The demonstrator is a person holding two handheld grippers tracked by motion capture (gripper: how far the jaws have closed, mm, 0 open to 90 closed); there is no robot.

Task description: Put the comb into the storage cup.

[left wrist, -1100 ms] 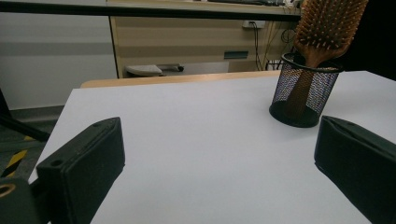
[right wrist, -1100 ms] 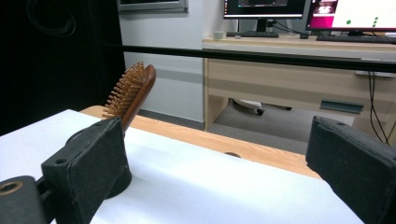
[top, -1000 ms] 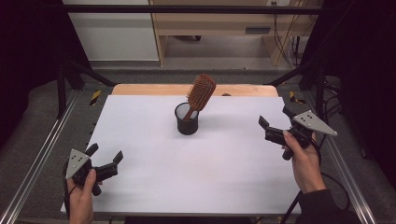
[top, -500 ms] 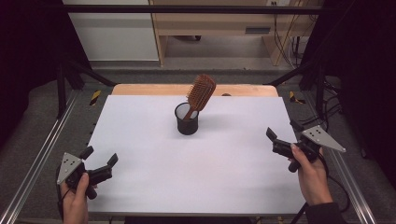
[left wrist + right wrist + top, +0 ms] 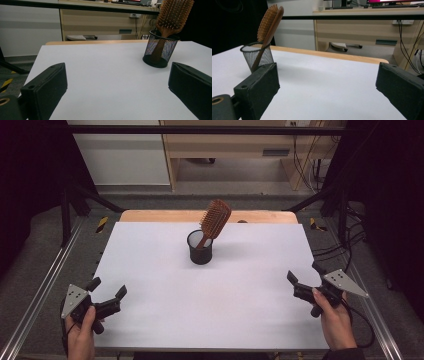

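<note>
A wooden paddle hairbrush (image 5: 215, 218) is standing handle-down in a black mesh cup (image 5: 200, 248), its bristled head leaning over the rim toward the far right, and the cup is sitting on the white table (image 5: 240, 305) a little beyond its middle. The left gripper (image 5: 107, 297) is hovering at the near left corner of the table, its jaws spread wide with nothing between them; in the left gripper view the cup and brush are showing well ahead and off to the right. The right gripper (image 5: 303, 279) is hanging over the near right edge, jaws likewise released and empty, pointing toward the table's middle; in the right gripper view the mesh cup is appearing far off behind the left jaw. Both grippers are sitting well apart from the cup and from each other.
</note>
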